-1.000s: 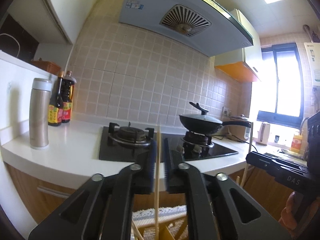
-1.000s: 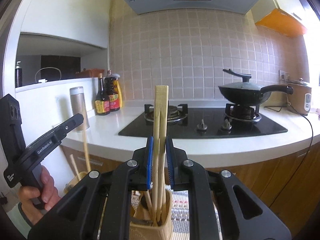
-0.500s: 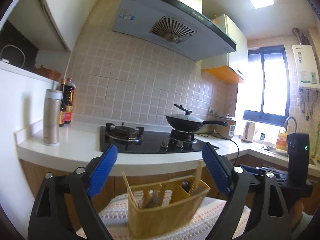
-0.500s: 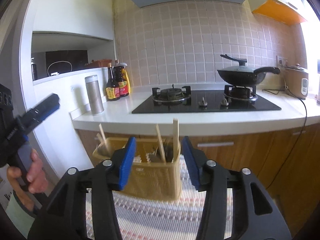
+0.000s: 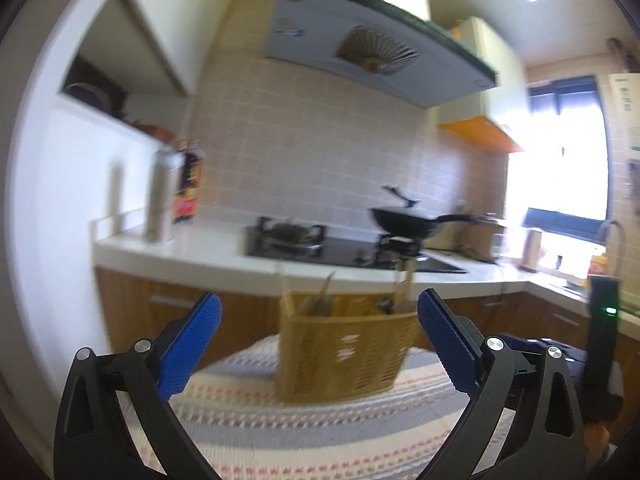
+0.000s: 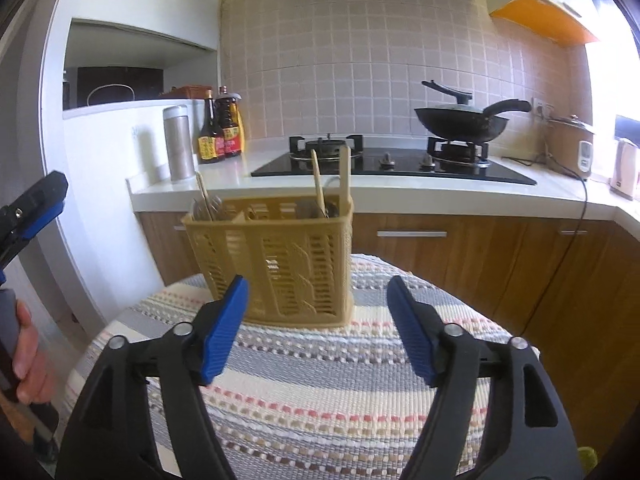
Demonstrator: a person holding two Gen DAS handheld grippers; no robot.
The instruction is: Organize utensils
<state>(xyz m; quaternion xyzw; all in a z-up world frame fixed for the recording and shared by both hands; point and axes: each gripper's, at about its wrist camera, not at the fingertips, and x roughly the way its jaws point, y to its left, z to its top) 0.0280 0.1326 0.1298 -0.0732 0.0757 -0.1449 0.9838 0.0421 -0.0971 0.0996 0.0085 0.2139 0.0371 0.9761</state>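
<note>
On the striped mat that covers the round table, the yellow basket stands upright, with chopsticks and other utensils poking out of its compartments. The long pieces stand on end because the slotted dividers hold them, so each leans against a wall of its own cell; the chopsticks sit toward the right end, a thinner stick toward the left. What lies lower in the cells is too dark to name.

The right hand-held gripper hangs just in front of the basket, its blue pads apart and nothing between them; the jaws have just been opening. The left hand-held gripper frames the same basket from the other side, its view blurred, its jaws spread wide and likewise bare, and they too have just been opening. Both stand clear of the basket, touching nothing, which suits a release: judged from this, the utensils are already dropped in and the person's hand only steadies the left tool.

The kitchen worktop behind carries a hob, a pan, a flask and sauce bottles, well apart from the basket and no part of the job
</note>
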